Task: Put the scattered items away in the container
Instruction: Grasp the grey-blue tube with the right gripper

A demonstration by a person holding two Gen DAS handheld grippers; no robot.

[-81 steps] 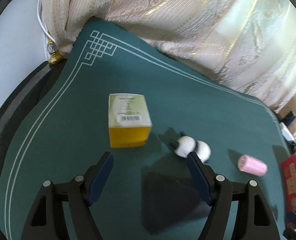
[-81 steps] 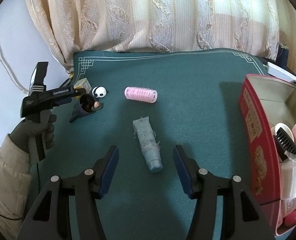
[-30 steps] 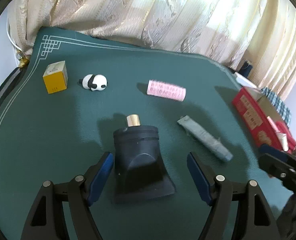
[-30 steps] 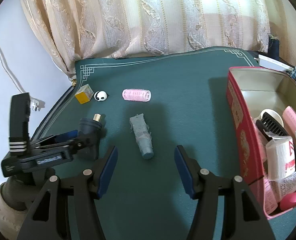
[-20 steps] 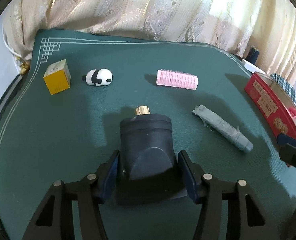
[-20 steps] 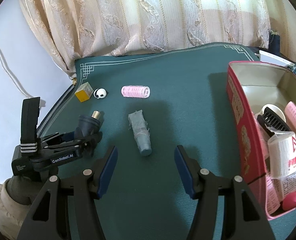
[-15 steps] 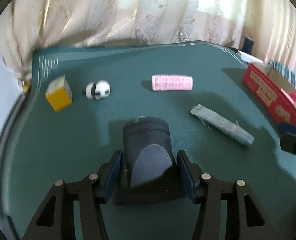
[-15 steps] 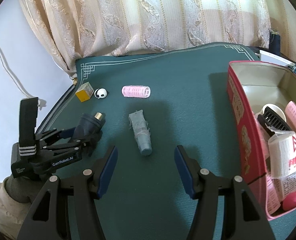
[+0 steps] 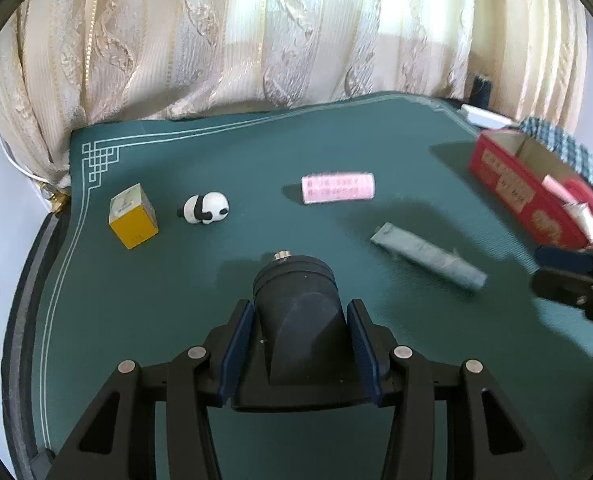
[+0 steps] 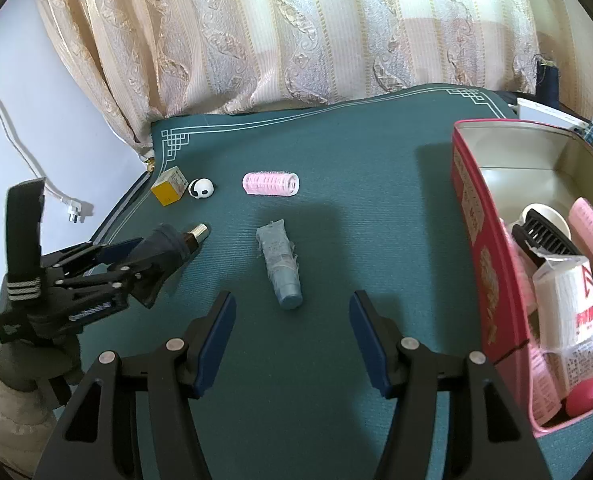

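Observation:
My left gripper (image 9: 298, 316) is shut on a dark funnel-shaped bottle (image 9: 296, 316) with a gold cap and holds it lifted above the green mat; the bottle also shows in the right wrist view (image 10: 160, 250). My right gripper (image 10: 292, 320) is open and empty, just short of a grey-blue tube (image 10: 280, 268) lying on the mat. A pink hair roller (image 9: 337, 187), a panda figure (image 9: 206, 208) and a yellow box (image 9: 133, 216) lie farther back. The red container (image 10: 472, 216) stands at the right, with several items inside.
A cream curtain (image 10: 296, 32) hangs behind the table. A white plug and cord (image 10: 72, 208) hang off the left edge. The green mat (image 10: 376, 184) has a white border; the table edge runs along the left side.
My left gripper closed on the dark bottle and lifted and tilted it off the mat. My right gripper stayed open near the grey-blue tube.

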